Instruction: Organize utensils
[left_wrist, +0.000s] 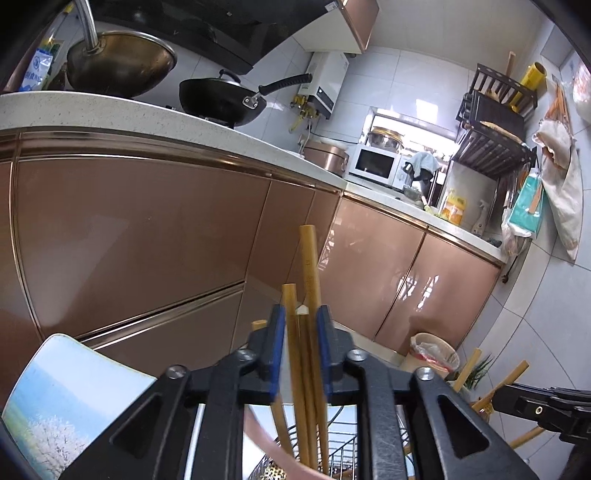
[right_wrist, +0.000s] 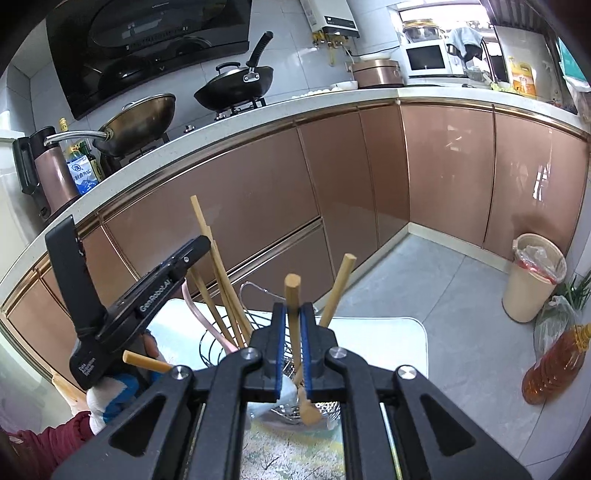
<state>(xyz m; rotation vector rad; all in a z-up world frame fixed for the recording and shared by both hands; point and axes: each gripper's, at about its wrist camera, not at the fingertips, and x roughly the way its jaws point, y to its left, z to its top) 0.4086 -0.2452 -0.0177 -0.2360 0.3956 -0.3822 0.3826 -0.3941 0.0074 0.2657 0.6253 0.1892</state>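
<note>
My left gripper (left_wrist: 301, 314) is shut on a bundle of bamboo chopsticks (left_wrist: 308, 266) that stand upright above a wire utensil basket (left_wrist: 343, 454). It also shows in the right wrist view (right_wrist: 201, 245) at the left, with the chopsticks (right_wrist: 218, 269) leaning through it. My right gripper (right_wrist: 291, 314) is shut on the handle of a wooden spoon (right_wrist: 293, 295), whose bowl hangs below over the wire basket (right_wrist: 221, 332). Another wooden handle (right_wrist: 338, 291) leans just right of it. The basket stands on a small table (right_wrist: 399, 336) with a landscape print.
Copper-coloured cabinets (right_wrist: 258, 192) and a white counter (right_wrist: 236, 116) with woks run behind. A beige waste bin (right_wrist: 533, 277) and an oil bottle (right_wrist: 554, 365) stand on the tiled floor at right. A loose wooden stick (right_wrist: 146, 362) lies by the left hand.
</note>
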